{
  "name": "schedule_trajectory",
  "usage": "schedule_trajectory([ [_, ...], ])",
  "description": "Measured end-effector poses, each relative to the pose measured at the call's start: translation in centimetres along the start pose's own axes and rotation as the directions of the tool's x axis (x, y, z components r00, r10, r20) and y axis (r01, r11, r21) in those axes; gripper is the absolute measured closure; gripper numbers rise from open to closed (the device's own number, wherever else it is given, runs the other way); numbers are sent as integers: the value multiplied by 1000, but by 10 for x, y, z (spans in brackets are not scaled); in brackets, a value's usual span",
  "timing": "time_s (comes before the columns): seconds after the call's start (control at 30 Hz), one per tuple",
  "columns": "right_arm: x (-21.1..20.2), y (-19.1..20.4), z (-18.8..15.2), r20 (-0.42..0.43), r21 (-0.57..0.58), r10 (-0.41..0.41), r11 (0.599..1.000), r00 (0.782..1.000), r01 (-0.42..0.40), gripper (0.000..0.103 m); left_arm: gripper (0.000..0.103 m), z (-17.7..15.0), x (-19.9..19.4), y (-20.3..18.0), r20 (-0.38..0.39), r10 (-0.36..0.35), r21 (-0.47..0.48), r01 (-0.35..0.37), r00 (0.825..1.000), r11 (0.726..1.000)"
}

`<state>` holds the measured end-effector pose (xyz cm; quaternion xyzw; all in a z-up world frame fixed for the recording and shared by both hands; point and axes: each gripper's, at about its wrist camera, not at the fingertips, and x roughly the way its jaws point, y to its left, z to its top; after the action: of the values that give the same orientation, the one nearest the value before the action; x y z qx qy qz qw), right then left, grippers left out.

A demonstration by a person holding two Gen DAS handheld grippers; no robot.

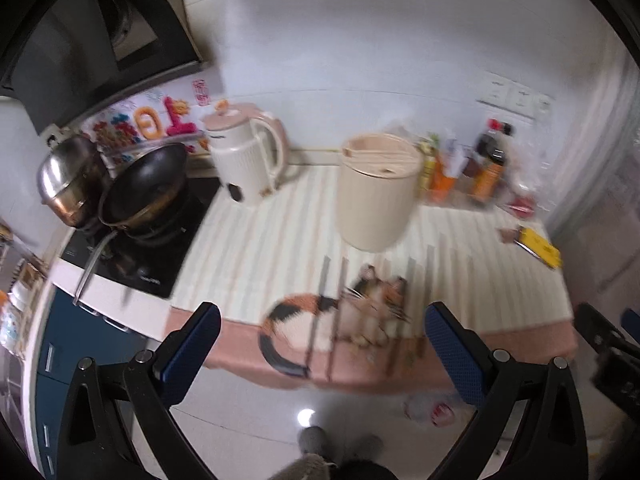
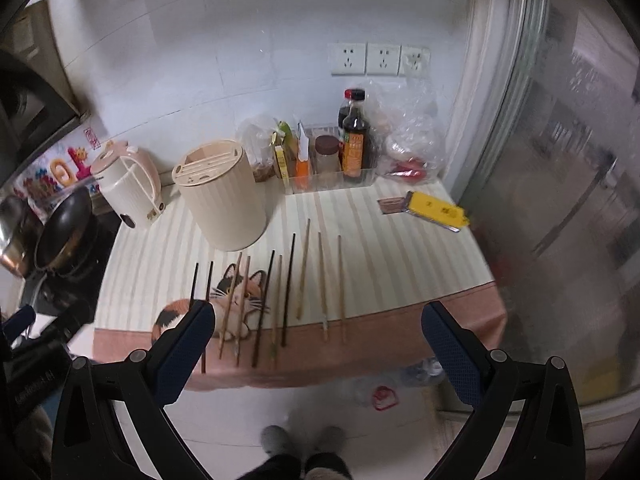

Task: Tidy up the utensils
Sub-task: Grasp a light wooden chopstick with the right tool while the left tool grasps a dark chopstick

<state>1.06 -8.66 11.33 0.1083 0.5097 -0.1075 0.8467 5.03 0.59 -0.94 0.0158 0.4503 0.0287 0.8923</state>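
Chopsticks [image 2: 288, 292] lie side by side on the table [image 2: 400, 248] before the slotted holder [image 2: 222, 196] as we hover left claw [image 1: 320, 344] and right claw [image 2: 318, 344], both released, ready to sort them.

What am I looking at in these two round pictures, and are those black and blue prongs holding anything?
Each picture comes from a camera on a handheld gripper, looking along its two fingers. One shows the left gripper, the other the right gripper; both are open and hold nothing. A person stands at a counter covered by a striped mat with a cat picture. Chopsticks lie in a row on it. Behind them stand a cream utensil holder and a kettle.
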Motion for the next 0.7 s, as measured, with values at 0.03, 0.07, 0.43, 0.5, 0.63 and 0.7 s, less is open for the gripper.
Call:
schedule_trajectory([
  [0.03, 12, -5, 0, -16, 15, 9, 1000, 1000, -8, 0, 0, 3, 13, 3, 1, 25, -7, -25, 1000, 1000],
  [0.07, 28, -9, 1, -30, 29, 23, 999, 999, -22, 0, 0, 1, 24, 5, -7, 50, -14, -50, 999, 999],
  [0.43, 201, -12, -2, -259, 15, 91, 996, 962, -90, 60, 1, -12, 192, 34, -281, 117, -56, -138, 953, 989],
  [0.5, 228, -6, -3, -300, 13, 93, 996, 949, -93, 64, 1, -18, 230, 33, -356, 80, -45, -103, 931, 994],
  [0.63, 278, 5, -4, -369, 29, 89, 996, 925, -84, 66, 18, -30, 287, 25, -463, 16, -10, -24, 886, 1000],
  [0.7, 304, 6, -2, -414, 53, 89, 996, 906, -74, 66, 25, -34, 309, 20, -510, -16, 2, 20, 860, 1000],
])
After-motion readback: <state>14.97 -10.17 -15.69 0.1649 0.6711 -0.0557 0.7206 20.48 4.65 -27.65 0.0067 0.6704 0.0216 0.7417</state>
